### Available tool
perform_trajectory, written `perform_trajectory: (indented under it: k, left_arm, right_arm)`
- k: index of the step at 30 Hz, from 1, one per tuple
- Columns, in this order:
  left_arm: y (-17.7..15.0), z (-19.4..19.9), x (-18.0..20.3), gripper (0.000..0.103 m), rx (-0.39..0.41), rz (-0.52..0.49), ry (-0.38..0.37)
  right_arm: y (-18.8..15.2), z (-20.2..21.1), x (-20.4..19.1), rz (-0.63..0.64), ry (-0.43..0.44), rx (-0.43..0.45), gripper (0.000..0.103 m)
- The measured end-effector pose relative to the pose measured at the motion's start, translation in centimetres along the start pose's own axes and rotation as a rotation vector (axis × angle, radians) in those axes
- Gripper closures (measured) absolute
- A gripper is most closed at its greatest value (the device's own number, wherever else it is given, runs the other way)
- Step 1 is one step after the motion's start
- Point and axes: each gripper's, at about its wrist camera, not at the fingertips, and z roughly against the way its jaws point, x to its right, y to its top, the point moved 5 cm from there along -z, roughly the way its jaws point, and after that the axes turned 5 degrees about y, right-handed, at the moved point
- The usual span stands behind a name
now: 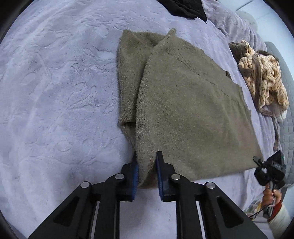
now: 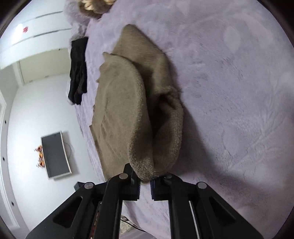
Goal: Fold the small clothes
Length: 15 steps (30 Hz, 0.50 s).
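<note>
both grippers – left gripper [image 1: 147,166], right gripper [image 2: 145,181] – clamped on the brown sweater's [image 1: 183,110] near edge.

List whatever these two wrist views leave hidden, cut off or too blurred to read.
- Fuzzy olive-brown knit sweater: underside and tucked sleeve, covered by its own folded layers, both views.
- Black garment: cut off by the top edge, left wrist view.
- Striped cream-and-brown cloth bundle: cropped and blurred, right wrist view.
- Right gripper pads: buried in sweater hem.

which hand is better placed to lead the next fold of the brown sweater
Left, probably. The left tool pinches the brown sweater at a flat corner with its whole panel ahead. The right tool grips a bunched, rolled end.
</note>
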Motion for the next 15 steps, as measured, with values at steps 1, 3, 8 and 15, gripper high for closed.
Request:
perform_trajectory:
  k: [1,3,8,15]
  left_arm:
    - [-0.3,-0.1,-0.4,0.09,-0.004,-0.005,0.011]
    - [-0.8,-1.1,-1.5,0.09,-0.022,0.024,0.022]
    - [-2.0,-1.2,-3.1,0.09,-0.013,0.047,0.06]
    - [-4.4,1.0,-4.9,0.089,0.005,0.085,0.224]
  right_arm:
    - [0.0,0.3,-0.1,0.022,-0.023,-0.006,0.095]
    - [0.2,0.1,0.9,0.021,-0.078,-0.018,0.095]
    - [0.5,-1.8,4.2,-0.015,-0.16,-0.061,0.094]
    - [-0.4,-1.3,1.9,0.082,-0.234,-0.114,0.087]
